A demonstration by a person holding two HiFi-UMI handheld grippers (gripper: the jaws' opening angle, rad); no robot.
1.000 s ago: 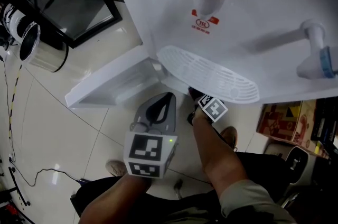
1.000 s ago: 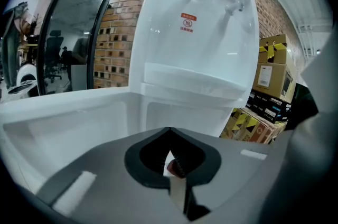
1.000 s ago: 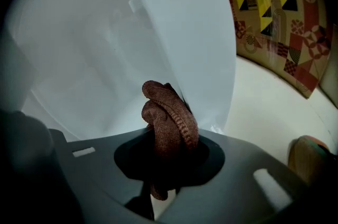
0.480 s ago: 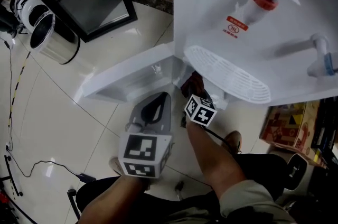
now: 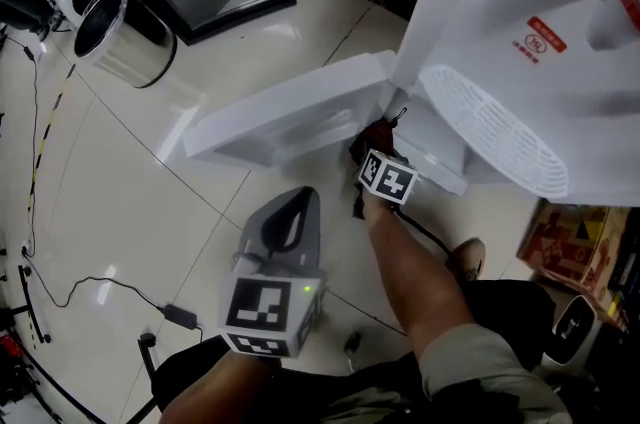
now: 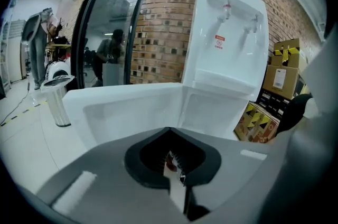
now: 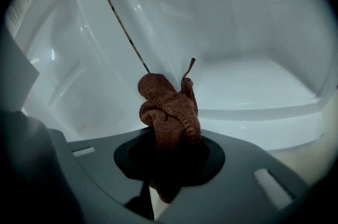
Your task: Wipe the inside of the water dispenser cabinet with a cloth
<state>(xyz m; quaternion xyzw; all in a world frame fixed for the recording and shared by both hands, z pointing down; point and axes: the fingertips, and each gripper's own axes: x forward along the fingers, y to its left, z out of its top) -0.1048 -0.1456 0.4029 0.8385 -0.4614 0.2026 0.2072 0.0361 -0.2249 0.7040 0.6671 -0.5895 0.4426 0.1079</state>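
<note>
Cloth [image 7: 170,112], one rust-brown knitted piece, is bunched between the jaws of the right gripper [image 7: 168,162]. The jaws are clamped on it, and a wad stands up past the tips. This gripper reaches into the open cabinet [image 7: 253,54] at the foot of the one water dispenser [image 5: 520,2]. The right gripper view shows the cabinet's white walls and floor all round the cloth, but I cannot tell whether the wad touches a wall. The head view gives only a dark red scrap at the cabinet mouth, just past that gripper's marker cube [image 5: 388,178].

The left gripper [image 6: 174,167] has its jaws together with nothing between them. In the head view it is held in front of the cabinet, well apart from it, over the tiled floor [image 5: 120,182].

One cabinet door [image 5: 290,112] stands swung open on the cabinet's left. One drip grille [image 5: 495,137] juts out above the cabinet.

Only the left gripper view shows the dispenser's whole front, with its two taps [image 6: 227,9]. They are blurred in the head view.

Left of the dispenser are one steel bin [image 5: 115,37] and one black-framed glass door [image 6: 105,33]. A brick wall [image 6: 163,17] stands behind. To the dispenser's right, at least three cardboard boxes [image 6: 261,120] are stacked. One black cable [image 5: 100,287] trails on the floor.

The person's right forearm [image 5: 420,272] lies between the head camera and the cabinet mouth.
</note>
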